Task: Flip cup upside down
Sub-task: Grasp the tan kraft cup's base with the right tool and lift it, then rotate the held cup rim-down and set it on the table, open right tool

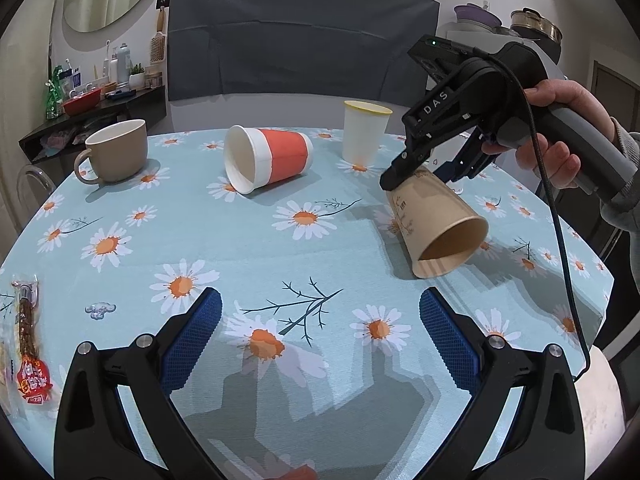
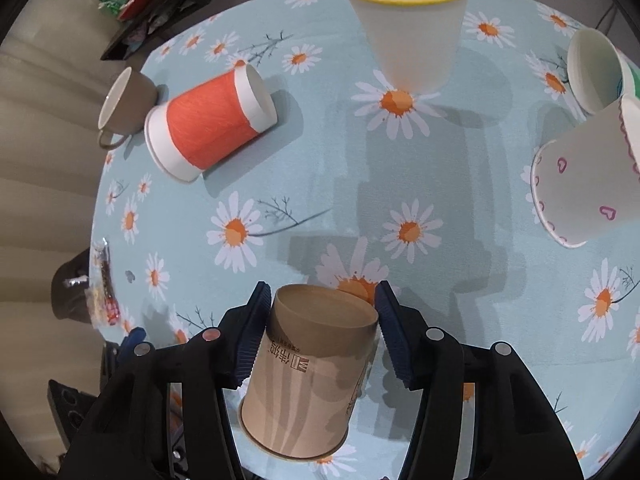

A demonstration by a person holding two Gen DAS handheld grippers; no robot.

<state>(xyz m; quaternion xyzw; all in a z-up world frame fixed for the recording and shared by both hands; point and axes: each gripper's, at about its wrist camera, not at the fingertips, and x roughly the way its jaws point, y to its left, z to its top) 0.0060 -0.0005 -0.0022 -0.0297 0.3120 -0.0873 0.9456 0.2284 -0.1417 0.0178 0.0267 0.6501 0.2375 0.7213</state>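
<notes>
The right claw point(image 2: 322, 320) clamps a brown paper cup point(image 1: 438, 226) near its base, tilting it mouth-down above the daisy tablecloth point(image 1: 248, 248). The left claw point(image 1: 320, 340) hovers wide open, gripping nothing. Behind, an orange cup point(image 1: 268, 160) lies on its side between a tan mug point(image 1: 116, 152) and an upright white cup point(image 1: 364, 132).

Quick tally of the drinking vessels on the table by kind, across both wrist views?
Paper cups: 5 — brown cup, orange cup, yellow-rimmed cup, heart-print cup, plain white cup
Ceramic mugs: 1 — beige mug
Total: 6
</notes>
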